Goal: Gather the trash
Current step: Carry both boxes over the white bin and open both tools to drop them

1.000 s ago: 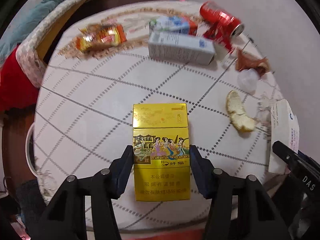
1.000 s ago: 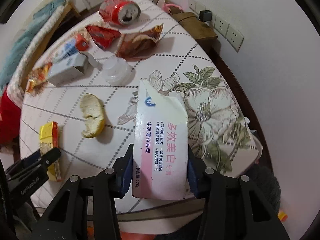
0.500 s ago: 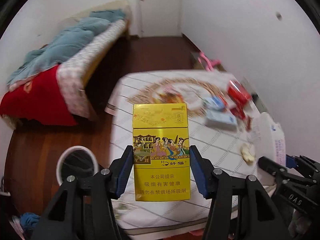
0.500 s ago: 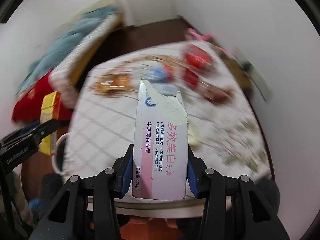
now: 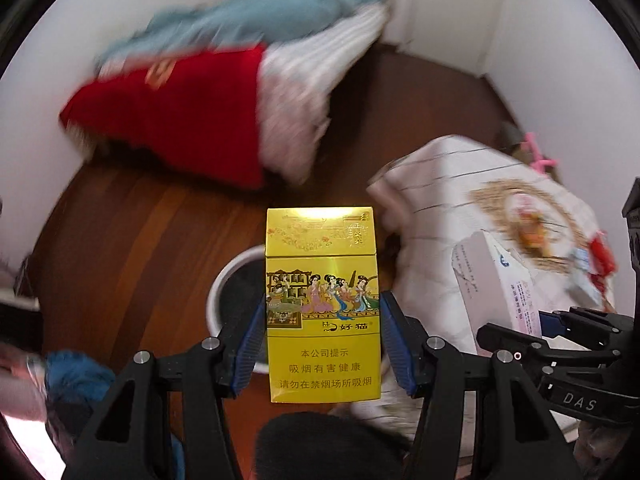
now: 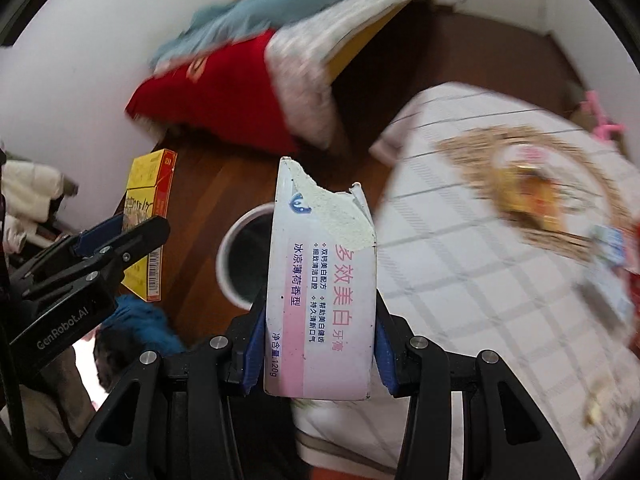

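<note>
Step in hand, as we judge: carry to bin, two pieces at once.

Left hand-held gripper (image 5: 323,340): pads pressed on sides of yellow cigarette pack (image 5: 322,304), pack upright at frame centre.

Right hand-held gripper (image 6: 320,346): clamped on torn toothpaste box (image 6: 320,292), centre of its frame.

White-rimmed bin (image 6: 244,256) on wooden floor (image 5: 140,240), just behind both items, partly hidden.

Surface (image 6: 480,280) at right, more litter on it, blurred.

Next, we reckon: centre each item over bin mouth, then release; pack first or box first, cannot tell.
</note>
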`<state>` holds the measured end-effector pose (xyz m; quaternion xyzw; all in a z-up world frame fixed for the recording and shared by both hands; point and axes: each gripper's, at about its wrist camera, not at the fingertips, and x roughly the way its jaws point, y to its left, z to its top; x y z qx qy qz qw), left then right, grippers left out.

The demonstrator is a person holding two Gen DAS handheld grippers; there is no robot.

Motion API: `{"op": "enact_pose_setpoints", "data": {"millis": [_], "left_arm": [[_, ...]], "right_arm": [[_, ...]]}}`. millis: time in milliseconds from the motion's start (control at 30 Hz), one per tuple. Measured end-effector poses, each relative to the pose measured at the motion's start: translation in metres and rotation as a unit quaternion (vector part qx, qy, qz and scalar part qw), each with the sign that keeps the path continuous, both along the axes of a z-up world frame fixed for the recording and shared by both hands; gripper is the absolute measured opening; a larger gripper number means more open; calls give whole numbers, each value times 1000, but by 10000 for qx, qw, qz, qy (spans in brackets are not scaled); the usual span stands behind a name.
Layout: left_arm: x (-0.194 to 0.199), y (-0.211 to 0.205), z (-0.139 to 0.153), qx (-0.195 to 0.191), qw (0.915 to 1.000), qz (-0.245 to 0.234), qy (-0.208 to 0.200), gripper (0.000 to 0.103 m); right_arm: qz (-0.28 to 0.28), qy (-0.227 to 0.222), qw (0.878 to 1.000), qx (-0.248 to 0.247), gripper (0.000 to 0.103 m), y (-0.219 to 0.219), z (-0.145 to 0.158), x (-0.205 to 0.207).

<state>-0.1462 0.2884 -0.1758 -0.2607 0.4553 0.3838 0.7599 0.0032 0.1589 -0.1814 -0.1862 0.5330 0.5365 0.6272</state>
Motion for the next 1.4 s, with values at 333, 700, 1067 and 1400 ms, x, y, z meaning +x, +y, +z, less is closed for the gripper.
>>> {"op": "enact_pose_setpoints", "data": {"millis": [333, 700, 1067, 1400], "left_arm": [[-16, 112, -150, -2413, 9686, 279, 527, 53], [-54, 146, -170, -1988, 9719, 1093, 623, 92], [-73, 118, -127, -751, 9814, 1591, 764, 92], [-73, 68, -83, -272, 9853, 1514, 743, 92]], "right_arm": [[798, 665, 9833, -1491, 48, 149, -129, -52], [937, 1167, 9627, -2254, 75, 221, -219, -61], [682, 41, 9798, -1877, 103, 203, -206, -57], [738, -489, 9877, -1292, 103, 165, -142, -65]]}}
